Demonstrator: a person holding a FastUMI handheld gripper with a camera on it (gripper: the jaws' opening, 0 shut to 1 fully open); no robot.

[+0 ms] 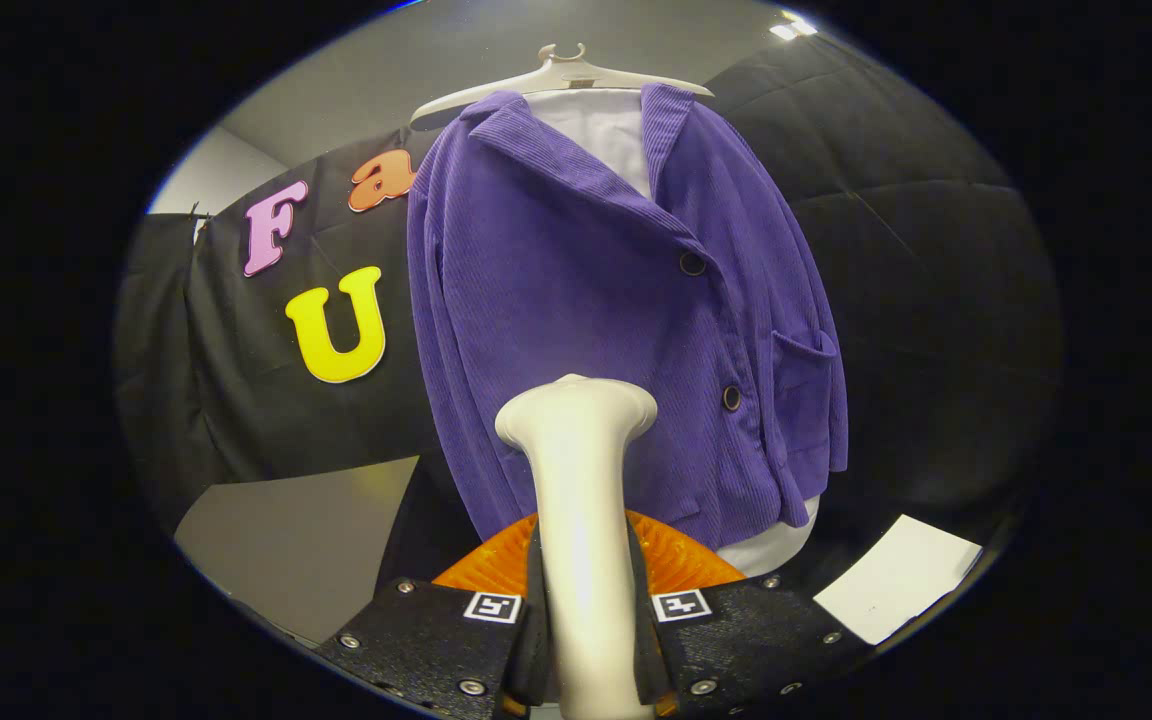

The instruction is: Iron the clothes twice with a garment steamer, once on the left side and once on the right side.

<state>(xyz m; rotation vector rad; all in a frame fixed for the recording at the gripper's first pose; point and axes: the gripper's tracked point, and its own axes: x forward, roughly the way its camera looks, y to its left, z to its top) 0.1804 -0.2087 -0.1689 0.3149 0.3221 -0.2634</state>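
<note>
The garment steamer (pixel 581 520) is held upright in the gripper (pixel 584 640), its pale handle clamped between the two fingers, which are closed in against its sides. The steamer's flared head is seen at the top of the handle, pointed toward the lower front of the purple jacket (pixel 596 310), just below and left of the lower button (pixel 731 398). Whether the head is touching the cloth or held just short of it cannot be told.

The jacket, a ribbed corduroy piece, is hung on a pale hanger (pixel 561 75) over a white form (pixel 601 125), which is glimpsed at the open collar and again below the hem. An upper button (pixel 692 263) is fastened along the overlapping front, and a patch pocket (pixel 804 385) is spotted off to the right of the buttons. The sleeves are left hanging loose down both sides.

An orange ribbed piece (pixel 681 560) is seen just behind the fingers, on either side of the steamer's handle. A white sheet (pixel 896 580) is laid flat to the right of the fingers, below the jacket's hem.
</note>
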